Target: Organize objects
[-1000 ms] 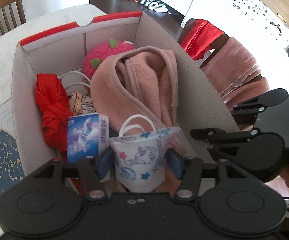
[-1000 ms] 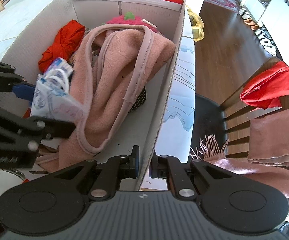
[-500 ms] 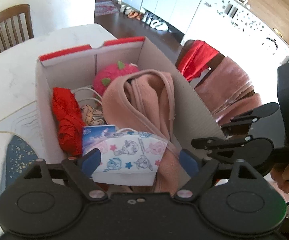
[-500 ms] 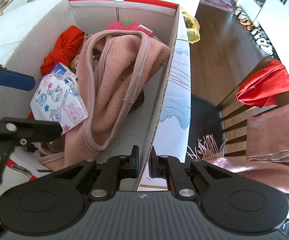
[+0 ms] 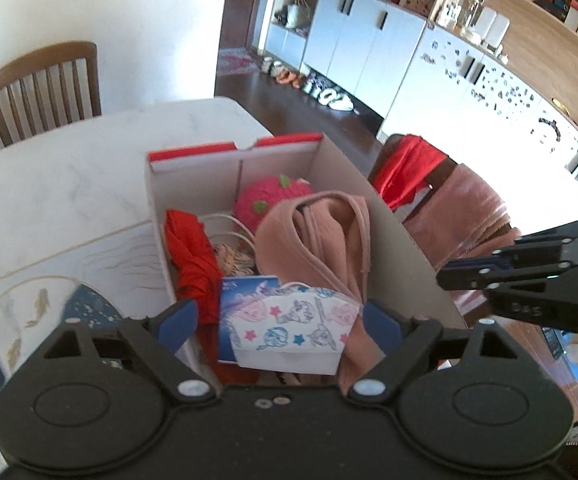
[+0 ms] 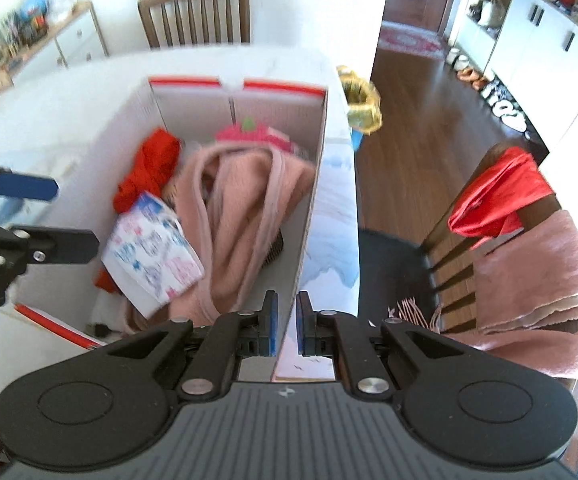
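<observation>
A white cardboard box [image 5: 157,216] with red rim flaps stands on the table. In it lie a child's patterned face mask [image 5: 289,332], a pink towel [image 5: 321,236], a red cloth [image 5: 189,256], a blue tissue pack [image 5: 245,284] and a pink strawberry plush [image 5: 273,200]. My left gripper [image 5: 279,318] is open and empty above the box's near end, the mask lying below it. My right gripper [image 6: 287,326] is shut on the box's right wall [image 6: 309,216]. The mask [image 6: 153,256] shows in the right wrist view too.
The box sits on a white marble table [image 5: 57,184] with a fish-pattern mat [image 5: 29,312]. A chair [image 6: 489,240] draped with red and pink cloths stands right of the box. Another wooden chair [image 5: 45,84] stands at the far side. A yellow bag [image 6: 363,100] sits by the table edge.
My left gripper opened and let go of the mask, which now lies flat in the box, then lifted up and back. My right gripper stayed clamped on the box wall and pulled back slightly.
</observation>
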The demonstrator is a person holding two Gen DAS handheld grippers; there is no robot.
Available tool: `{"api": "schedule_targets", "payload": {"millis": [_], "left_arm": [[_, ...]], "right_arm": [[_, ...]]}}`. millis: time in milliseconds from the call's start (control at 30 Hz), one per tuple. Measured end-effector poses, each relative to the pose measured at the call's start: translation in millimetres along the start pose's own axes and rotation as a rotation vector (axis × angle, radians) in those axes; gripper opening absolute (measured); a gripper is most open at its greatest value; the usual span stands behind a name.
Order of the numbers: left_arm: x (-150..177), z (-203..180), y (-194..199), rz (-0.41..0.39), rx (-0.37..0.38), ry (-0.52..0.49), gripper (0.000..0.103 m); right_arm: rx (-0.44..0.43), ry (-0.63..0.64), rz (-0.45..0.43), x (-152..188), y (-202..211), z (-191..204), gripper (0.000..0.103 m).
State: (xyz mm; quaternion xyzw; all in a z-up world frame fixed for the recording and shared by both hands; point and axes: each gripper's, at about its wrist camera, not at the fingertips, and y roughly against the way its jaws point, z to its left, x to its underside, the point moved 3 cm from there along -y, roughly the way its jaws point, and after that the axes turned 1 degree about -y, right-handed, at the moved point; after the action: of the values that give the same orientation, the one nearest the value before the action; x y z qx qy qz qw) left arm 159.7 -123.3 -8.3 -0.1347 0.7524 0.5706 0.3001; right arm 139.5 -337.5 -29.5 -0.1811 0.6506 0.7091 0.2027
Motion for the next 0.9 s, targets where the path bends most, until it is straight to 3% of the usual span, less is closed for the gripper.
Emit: {"api": "schedule_targets", "payload": {"millis": [367,567,667,833,900], "left_arm": [[11,11,34,-0.085,-0.036,0.003,0.100],[22,20,47,-0.110,-0.044,0.025,0.101],[27,21,52,-0.117,-0.044,0.020,0.101],[34,20,58,-0.126,-0.025,0.006,0.102],[37,20,61,-0.131,-0.019,0.004,0.102]], "right_arm": [[-0.030,-0.016,-0.146,2,41,28,0.009],[-0.039,-0.037,-0.207,10,52,40,0.012],[-0.043,-0.055,-0.245,14,59,45,0.023],[-0.045,-0.060,-0.302,20,70,53,0.061],[-0.047,-0.061,-0.315,23,74,56,0.066]]}}
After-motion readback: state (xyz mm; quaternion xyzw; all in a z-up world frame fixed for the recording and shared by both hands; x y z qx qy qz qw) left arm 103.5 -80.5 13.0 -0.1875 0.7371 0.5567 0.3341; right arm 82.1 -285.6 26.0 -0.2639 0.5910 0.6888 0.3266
